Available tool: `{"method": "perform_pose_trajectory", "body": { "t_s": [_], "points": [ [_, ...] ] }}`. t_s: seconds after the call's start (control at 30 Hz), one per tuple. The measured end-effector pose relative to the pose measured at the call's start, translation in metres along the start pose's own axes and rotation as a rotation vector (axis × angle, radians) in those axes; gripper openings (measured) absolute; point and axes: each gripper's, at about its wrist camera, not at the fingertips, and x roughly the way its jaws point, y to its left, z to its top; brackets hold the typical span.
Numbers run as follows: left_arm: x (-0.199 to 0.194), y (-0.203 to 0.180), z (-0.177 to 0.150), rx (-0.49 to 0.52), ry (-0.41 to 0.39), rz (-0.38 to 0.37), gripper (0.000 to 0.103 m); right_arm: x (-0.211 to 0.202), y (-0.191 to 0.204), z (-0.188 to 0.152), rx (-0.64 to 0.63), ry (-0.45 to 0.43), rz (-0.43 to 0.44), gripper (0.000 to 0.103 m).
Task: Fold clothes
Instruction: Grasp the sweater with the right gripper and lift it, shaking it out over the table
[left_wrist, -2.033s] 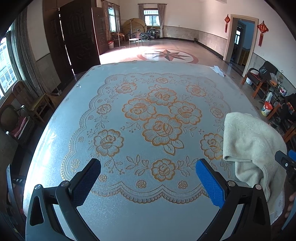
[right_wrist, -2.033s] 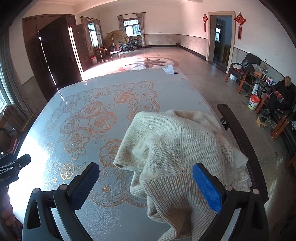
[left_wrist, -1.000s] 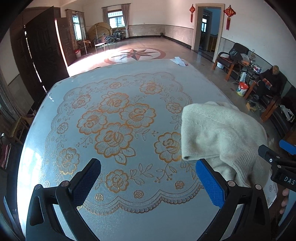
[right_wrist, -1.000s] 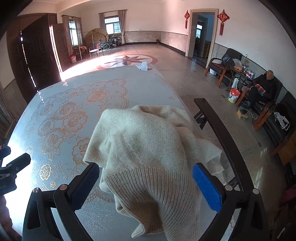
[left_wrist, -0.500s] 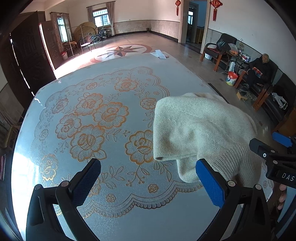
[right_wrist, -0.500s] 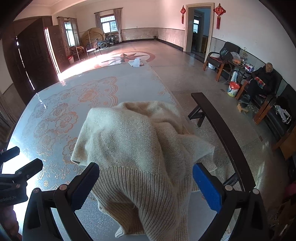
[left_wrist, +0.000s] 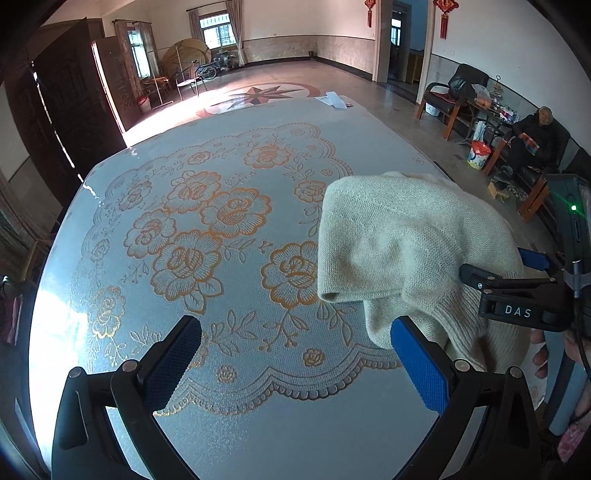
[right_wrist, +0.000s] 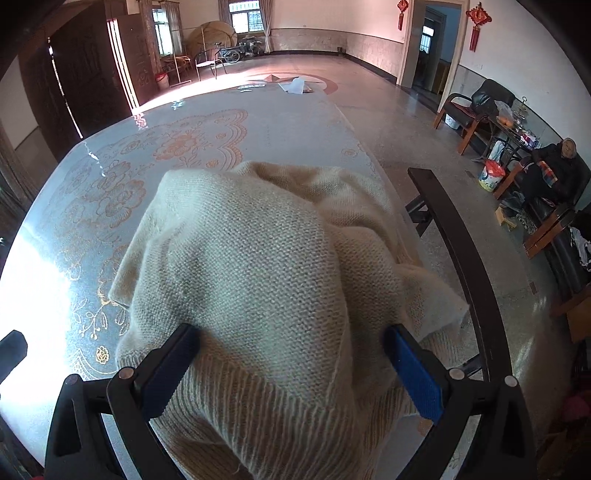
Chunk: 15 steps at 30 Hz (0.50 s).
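Both sets of jaws stand wide with nothing between the pads: the left gripper (left_wrist: 295, 363) hangs over bare tablecloth, and the right gripper (right_wrist: 291, 369) is spread just above the ribbed hem of the cream knitted sweater (right_wrist: 266, 266), whose knit fills the gap in that view, though neither pad visibly presses it.

The sweater lies in a rumpled mound on the table (left_wrist: 258, 435), near the edge at about 3 o'clock in the left wrist view, one rolled fold toward 9 o'clock and loose cloth bunched at its far side. No flat, squared panel shows, so by my reading the folding is not finished (whether this is a garment just set down or one partly gathered, the heap fits both). What is left, judged from the shape alone, is to get it flat and its edges squared.

Counted: one sweater, two grippers, one table under a rose-patterned tablecloth (left_wrist: 192, 236), one dark bench (right_wrist: 461, 236) beside the table at 3 o'clock, one bit of white paper (left_wrist: 334, 100) at the far end, 12 o'clock.
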Motion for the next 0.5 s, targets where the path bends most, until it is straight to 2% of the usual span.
{"method": "perform_pose_trajectory", "body": {
  "t_s": [0.13, 0.2, 0.23, 0.27, 0.3, 0.33, 0.37, 0.5],
  "points": [
    [-0.003, 0.012, -0.002, -0.007, 0.002, 0.005, 0.103, 0.015, -0.001, -0.005, -0.007, 0.059, -0.018, 0.103],
    [-0.005, 0.017, -0.003, -0.011, -0.003, 0.003, 0.103, 0.011, -0.001, -0.006, 0.002, 0.043, -0.02, 0.101],
    [-0.006, 0.02, -0.004, -0.011, -0.004, 0.004, 0.103, 0.008, -0.002, -0.007, 0.012, 0.028, -0.018, 0.088],
    [-0.007, 0.023, -0.004, -0.011, -0.004, 0.003, 0.103, 0.004, -0.003, -0.008, 0.034, 0.009, -0.018, 0.068],
    [-0.008, 0.026, -0.005, -0.013, -0.007, -0.002, 0.103, -0.002, -0.006, -0.009, 0.062, -0.01, -0.013, 0.058],
    [-0.009, 0.028, -0.006, -0.016, -0.009, -0.006, 0.103, -0.009, -0.009, -0.01, 0.089, -0.034, 0.004, 0.036],
    [-0.01, 0.031, -0.007, -0.016, -0.011, -0.006, 0.103, -0.016, -0.01, -0.011, 0.108, -0.061, 0.024, 0.026],
    [-0.013, 0.04, -0.01, -0.025, -0.019, -0.014, 0.103, -0.046, -0.007, -0.013, 0.13, -0.14, 0.104, 0.022]
  ]
}}
